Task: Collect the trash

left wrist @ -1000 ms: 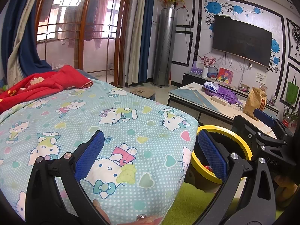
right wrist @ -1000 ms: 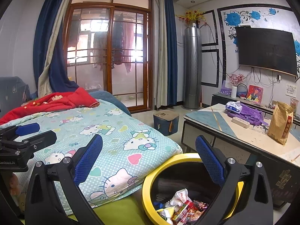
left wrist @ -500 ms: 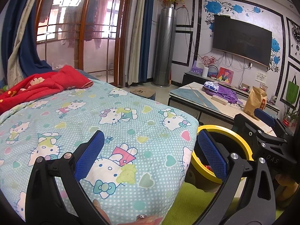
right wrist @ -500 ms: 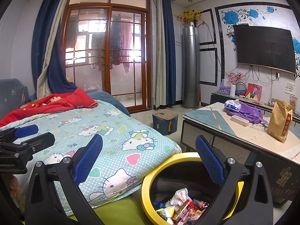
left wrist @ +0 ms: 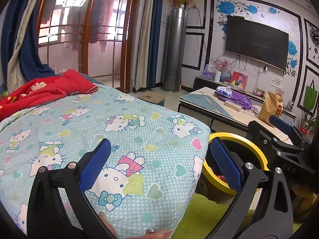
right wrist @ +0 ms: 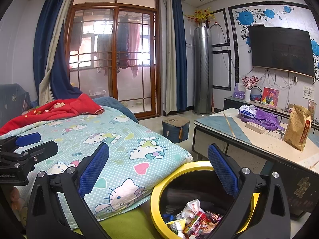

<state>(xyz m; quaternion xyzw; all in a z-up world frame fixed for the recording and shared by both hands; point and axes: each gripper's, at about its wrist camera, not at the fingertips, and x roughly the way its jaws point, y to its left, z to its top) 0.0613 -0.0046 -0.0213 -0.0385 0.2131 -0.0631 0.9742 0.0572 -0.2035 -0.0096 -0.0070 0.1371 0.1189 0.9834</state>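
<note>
Both claws spread and empty; yellow-rimmed bin (right wrist: 201, 199) holding wrappers (right wrist: 195, 220) sits at bed (right wrist: 111, 151) corner, directly below right claw (right wrist: 158, 171), right of left claw (left wrist: 159, 165).

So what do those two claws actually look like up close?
Both match: black plastic frames with triangular cut-outs and silver bolts, each ending in two flat fingers faced with blue textured pads. The left claw and right claw look the same. White lettering marks their bodies. No cables show. Bare fingers grip below; no sleeves visible.
</note>
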